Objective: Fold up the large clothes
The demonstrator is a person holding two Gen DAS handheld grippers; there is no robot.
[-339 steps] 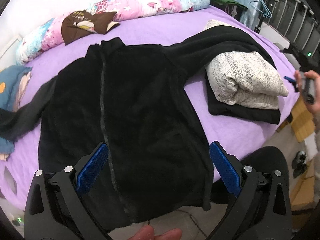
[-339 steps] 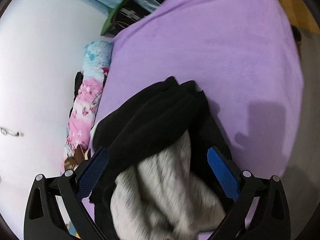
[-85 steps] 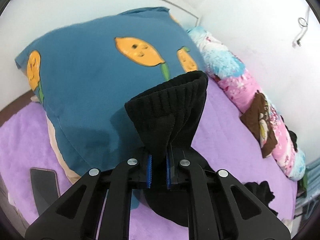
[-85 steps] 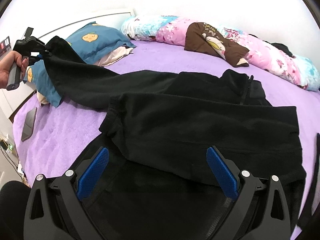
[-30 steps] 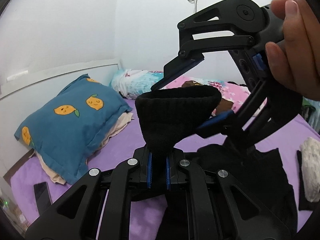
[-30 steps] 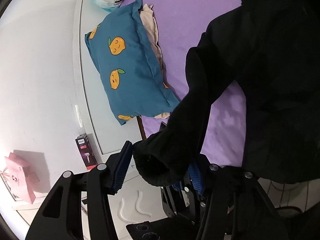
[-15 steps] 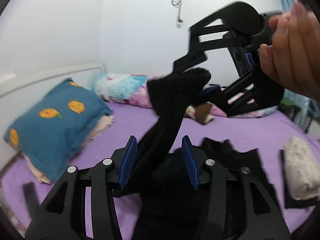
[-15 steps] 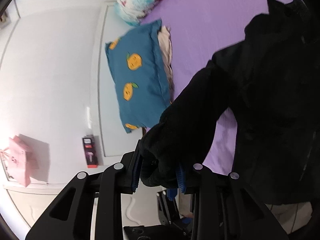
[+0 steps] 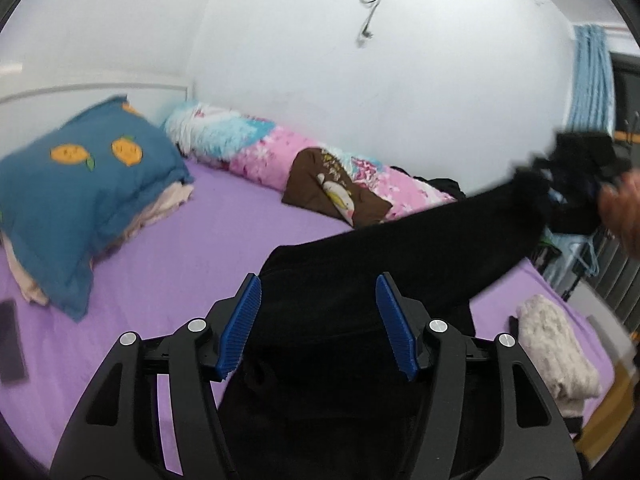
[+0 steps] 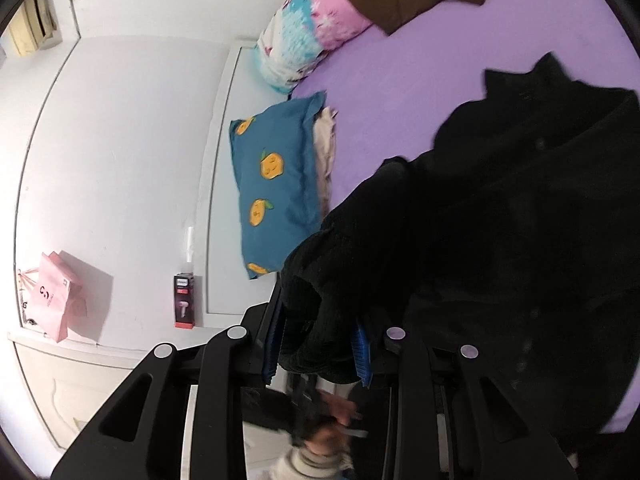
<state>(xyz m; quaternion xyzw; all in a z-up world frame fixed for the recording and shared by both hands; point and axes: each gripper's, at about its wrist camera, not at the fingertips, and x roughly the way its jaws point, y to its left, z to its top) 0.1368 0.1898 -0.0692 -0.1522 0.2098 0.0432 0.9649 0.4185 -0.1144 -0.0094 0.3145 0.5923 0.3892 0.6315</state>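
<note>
right fingers (image 10: 362, 344) clamp cuff | black fleece jacket (image 9: 360, 292) sleeve stretched taut

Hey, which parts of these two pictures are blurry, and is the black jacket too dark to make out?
Left wrist view: the right tongs and hand at the right edge are smeared; the pillow is slightly soft. Right wrist view: the hand below the tongs is blurred, and the black jacket is nearly featureless. Both views curve at the edges.

The black fleece jacket (image 9: 360, 300) lies on the purple bed, one sleeve (image 9: 480, 220) lifted and stretched out sideways.
</note>
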